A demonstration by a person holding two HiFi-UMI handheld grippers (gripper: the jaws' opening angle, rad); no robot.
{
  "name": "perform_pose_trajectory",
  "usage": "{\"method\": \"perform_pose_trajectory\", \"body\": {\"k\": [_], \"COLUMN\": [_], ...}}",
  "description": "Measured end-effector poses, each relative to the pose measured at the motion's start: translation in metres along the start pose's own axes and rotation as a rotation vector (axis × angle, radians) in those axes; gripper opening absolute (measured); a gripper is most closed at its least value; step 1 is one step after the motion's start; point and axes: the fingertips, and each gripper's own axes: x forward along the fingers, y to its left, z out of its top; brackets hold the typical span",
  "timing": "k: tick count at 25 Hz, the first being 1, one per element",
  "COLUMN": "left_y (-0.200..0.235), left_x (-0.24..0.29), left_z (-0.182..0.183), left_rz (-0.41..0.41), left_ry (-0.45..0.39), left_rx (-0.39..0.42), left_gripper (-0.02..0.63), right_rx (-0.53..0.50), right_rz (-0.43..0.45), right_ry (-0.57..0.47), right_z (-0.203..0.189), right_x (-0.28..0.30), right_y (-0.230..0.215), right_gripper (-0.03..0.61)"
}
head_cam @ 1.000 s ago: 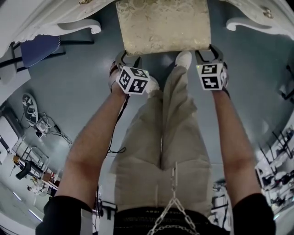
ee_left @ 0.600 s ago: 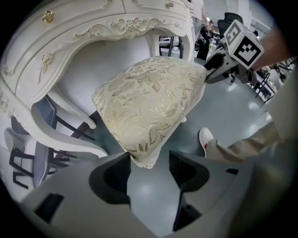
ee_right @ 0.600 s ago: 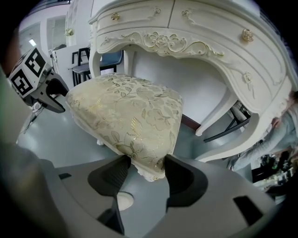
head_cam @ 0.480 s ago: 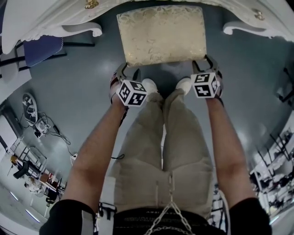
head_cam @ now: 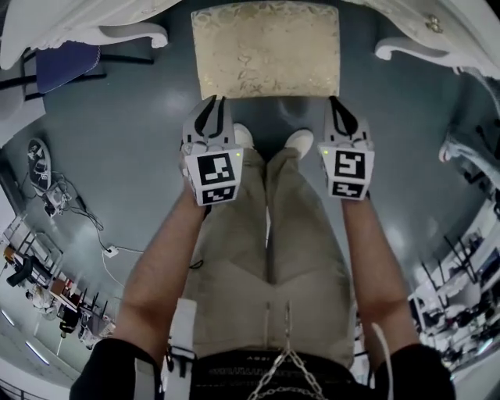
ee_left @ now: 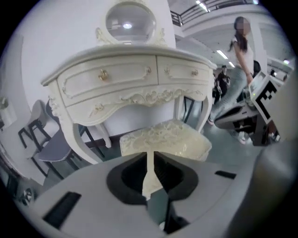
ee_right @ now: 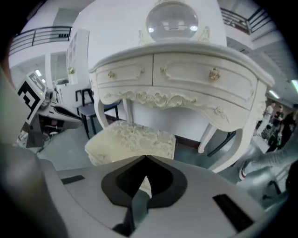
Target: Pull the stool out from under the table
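One cream brocade cushioned stool (head_cam: 266,47) stands on the grey floor at 12 o'clock, between the two curved front legs of one ornate white dressing table (head_cam: 78,19), its far edge near the tabletop's rim. My two tongs sit at its near edge. The left gripper (head_cam: 211,105) is all but closed, only a sliver between its tips, and grips nothing. The right gripper (head_cam: 337,105) has its tips together, also empty. Two white shoes (head_cam: 241,137) stand between the grippers, just short of the seat. The table carries two drawers (ee_left: 109,79) and one round mirror (ee_left: 130,21). One blue-seated chair (head_cam: 66,66) sits at 10 o'clock; one person (ee_left: 242,46) stands beyond.
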Motion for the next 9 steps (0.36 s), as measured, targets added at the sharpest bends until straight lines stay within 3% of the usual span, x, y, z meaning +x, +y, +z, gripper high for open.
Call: {"method": "perform_pose_trajectory", "body": {"k": [4,9], "left_y": [0.007,0.017], "left_x": [-0.045,-0.098], "left_z": [0.072,0.135], "left_rz": [0.026,0.068], "left_ry": [-0.172,-0.333], "left_rx": [-0.108,-0.204], "left_gripper": [0.04,0.031], "right_rx": [0.012,0.05], "right_rz": [0.063,0.103], "right_ry": [-0.169,-0.28], "right_z": [0.069,0.126], "right_x": [-0.039,-0.082], "right_y": [0.008,0.015], "right_gripper": [0.005,0.005]}}
